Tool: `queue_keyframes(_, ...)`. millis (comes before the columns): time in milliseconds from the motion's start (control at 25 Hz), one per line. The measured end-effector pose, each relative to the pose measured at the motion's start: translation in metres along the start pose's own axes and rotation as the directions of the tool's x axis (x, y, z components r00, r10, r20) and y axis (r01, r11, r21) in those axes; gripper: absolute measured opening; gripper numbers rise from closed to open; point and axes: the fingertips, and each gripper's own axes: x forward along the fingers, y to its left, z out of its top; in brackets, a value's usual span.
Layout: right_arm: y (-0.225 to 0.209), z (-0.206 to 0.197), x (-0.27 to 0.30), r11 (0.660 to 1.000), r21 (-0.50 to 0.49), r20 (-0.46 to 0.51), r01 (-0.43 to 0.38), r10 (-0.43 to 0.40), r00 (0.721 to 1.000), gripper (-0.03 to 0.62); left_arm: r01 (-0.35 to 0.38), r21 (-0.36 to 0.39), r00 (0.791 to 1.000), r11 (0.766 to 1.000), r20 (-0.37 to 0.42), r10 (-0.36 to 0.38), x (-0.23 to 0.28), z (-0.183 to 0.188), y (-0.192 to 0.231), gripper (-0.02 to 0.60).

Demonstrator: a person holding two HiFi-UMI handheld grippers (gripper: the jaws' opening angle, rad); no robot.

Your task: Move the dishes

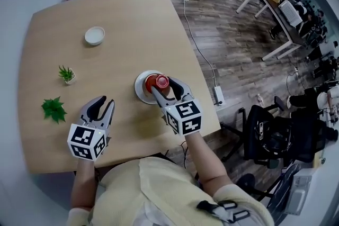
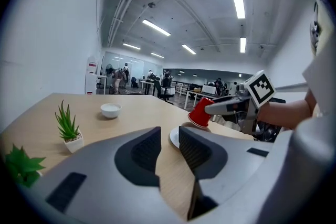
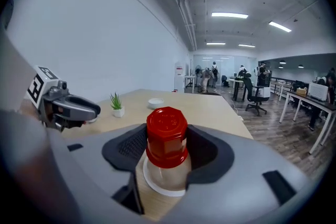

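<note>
Left gripper: jaws partly apart, empty, near table's front edge | white plate: near right edge | right gripper: clamped on red cup, just above plate | risk: tilted cup may slip, strike plate, roll off edge.

No writing could be read anywhere. The marker cube on the left gripper and the one on the right gripper bore only black-and-white square patterns. A red-and-white notice far behind was too small to read.
</note>
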Motion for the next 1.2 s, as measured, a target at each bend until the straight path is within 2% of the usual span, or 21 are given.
queue_keyframes(120,0.012,0.015,-0.007,0.999,0.017,0.037,-0.049,0.048,0.998,0.239,0.006,0.064,1.000,0.998,0.009,-0.006,-0.003,0.006,-0.001,0.094)
queue_keyframes(280,0.025,0.030,-0.015,0.985,0.099,0.079,-0.143,0.135,0.988,0.239,0.000,0.186,1.000,0.982,0.014,-0.002,-0.008,0.017,-0.004,0.095)
queue_keyframes(440,0.038,0.038,-0.019,0.946,0.212,0.119,-0.244,0.223,0.968,0.239,-0.020,0.311,1.000,0.950,0.016,0.016,-0.013,0.025,-0.009,0.095)
queue_keyframes(520,0.044,0.040,-0.018,0.917,0.273,0.139,-0.290,0.261,0.955,0.239,-0.022,0.340,1.000,0.940,0.016,0.017,-0.016,0.026,-0.010,0.095)
queue_keyframes(680,0.053,0.040,-0.017,0.841,0.395,0.179,-0.370,0.324,0.929,0.239,-0.014,0.345,0.999,0.939,0.049,-0.003,-0.023,0.035,-0.011,0.098)
queue_keyframes(840,0.059,0.041,-0.017,0.752,0.495,0.224,-0.435,0.373,0.900,0.239,-0.004,0.376,0.997,0.926,0.067,-0.023,-0.029,0.042,-0.009,0.110)
queue_keyframes(1200,0.073,0.043,-0.018,0.549,0.644,0.299,-0.533,0.460,0.836,0.239,0.044,0.435,0.996,0.899,0.053,-0.074,-0.030,0.045,-0.019,0.120)
